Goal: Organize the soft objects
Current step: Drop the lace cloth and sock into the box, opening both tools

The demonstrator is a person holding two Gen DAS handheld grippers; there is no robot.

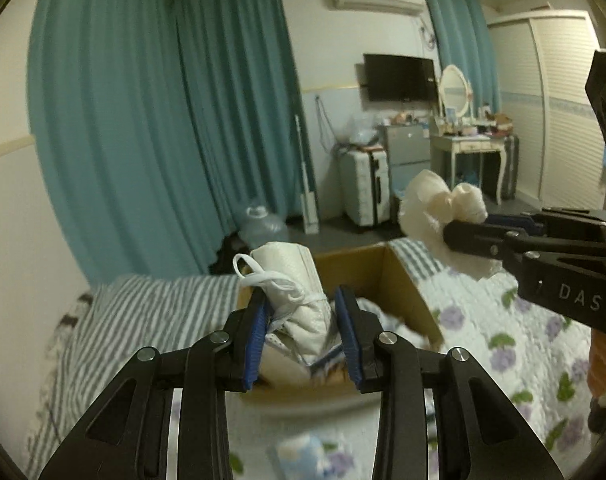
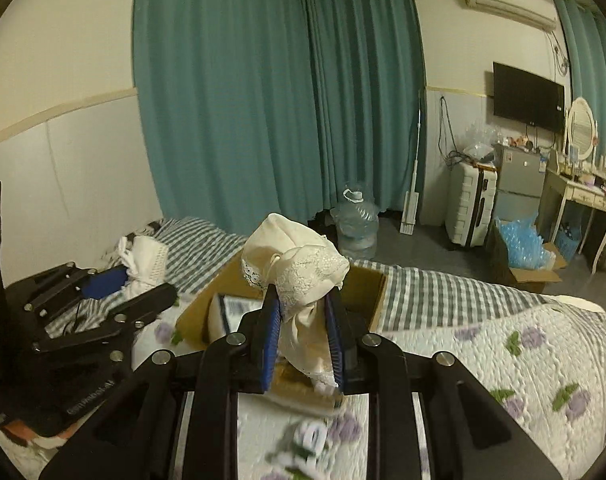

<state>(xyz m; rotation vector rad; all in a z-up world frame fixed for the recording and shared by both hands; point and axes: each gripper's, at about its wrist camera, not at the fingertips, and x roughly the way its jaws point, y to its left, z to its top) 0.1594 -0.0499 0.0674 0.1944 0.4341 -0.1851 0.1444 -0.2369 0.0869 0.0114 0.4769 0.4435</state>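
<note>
My left gripper (image 1: 303, 332) is shut on a stack of white face masks (image 1: 295, 292) with elastic loops, held above the open cardboard box (image 1: 367, 268) on the bed. My right gripper (image 2: 303, 340) is shut on a cream lace-trimmed cloth (image 2: 299, 272), also held above the box (image 2: 367, 280). The right gripper (image 1: 475, 236) with its cloth (image 1: 435, 204) shows at the right of the left wrist view. The left gripper (image 2: 115, 284) with the masks (image 2: 145, 260) shows at the left of the right wrist view. The box holds a flat packet (image 2: 239, 308).
The bed has a floral quilt (image 1: 515, 332) and a striped sheet (image 1: 151, 316). A small blurred object (image 2: 307, 440) lies on the quilt near me. Beyond the bed stand a water jug (image 2: 357, 224), a white suitcase (image 2: 471, 208), a box of blue plastic (image 2: 523, 252) and a dressing table (image 2: 583, 196).
</note>
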